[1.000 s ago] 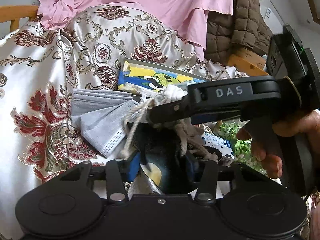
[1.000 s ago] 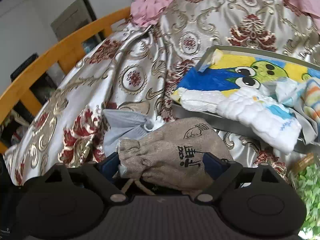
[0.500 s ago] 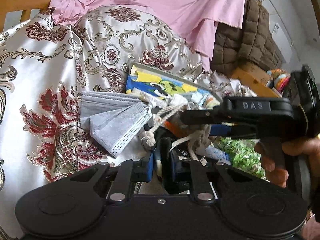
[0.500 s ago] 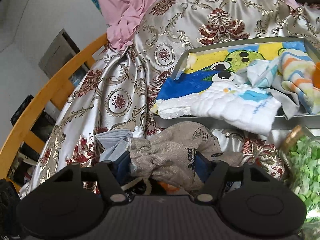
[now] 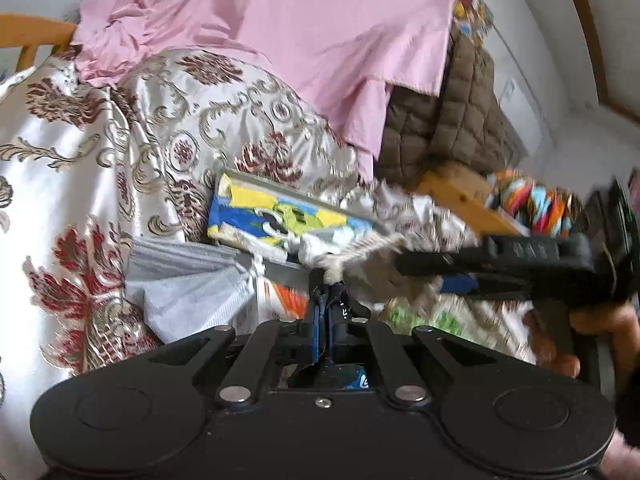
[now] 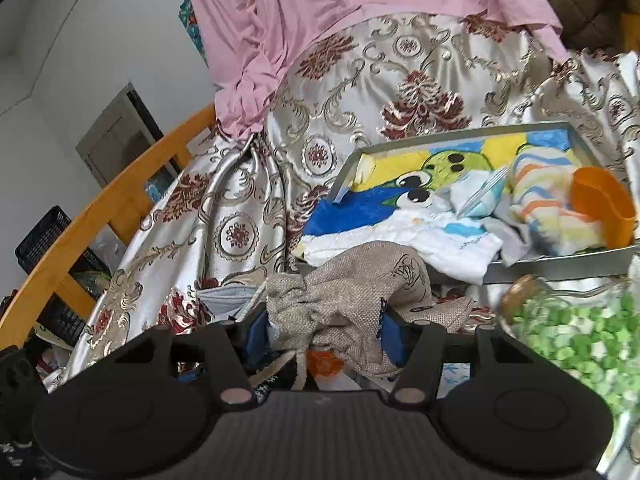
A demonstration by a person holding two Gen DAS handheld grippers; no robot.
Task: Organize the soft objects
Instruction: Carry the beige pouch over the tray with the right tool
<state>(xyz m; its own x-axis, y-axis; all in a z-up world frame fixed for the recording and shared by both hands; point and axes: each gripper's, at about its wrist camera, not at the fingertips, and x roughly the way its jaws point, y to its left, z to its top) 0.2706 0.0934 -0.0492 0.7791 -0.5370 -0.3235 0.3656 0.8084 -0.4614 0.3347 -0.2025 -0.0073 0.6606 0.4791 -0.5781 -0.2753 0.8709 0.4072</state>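
Observation:
My right gripper [image 6: 324, 326] is shut on a burlap drawstring pouch [image 6: 352, 284], held above the patterned cover in front of the metal tray [image 6: 560, 262]. My left gripper [image 5: 326, 288] is shut on the pouch's drawstring cord [image 5: 360, 246], which runs taut to the right gripper [image 5: 496, 264] seen at right in the left wrist view. The tray [image 5: 256, 182] holds a cartoon towel [image 6: 360, 208], a white cloth [image 6: 424, 240], a striped cloth [image 6: 548, 200] and an orange cup [image 6: 604, 204]. A grey face mask [image 5: 188, 280] lies on the cover left of the tray.
A satin floral cover [image 5: 80, 184] drapes the seat, with a pink sheet [image 5: 280, 40] and a brown quilted jacket [image 5: 440, 120] behind. A wooden rail [image 6: 80, 224] curves at left. A jar of green pieces [image 6: 576, 332] sits at lower right. Printed packets [image 5: 280, 300] lie under the grippers.
My left gripper has closed on the drawstring and pulled it taut. The right gripper has risen and pulled away to the right with the pouch.

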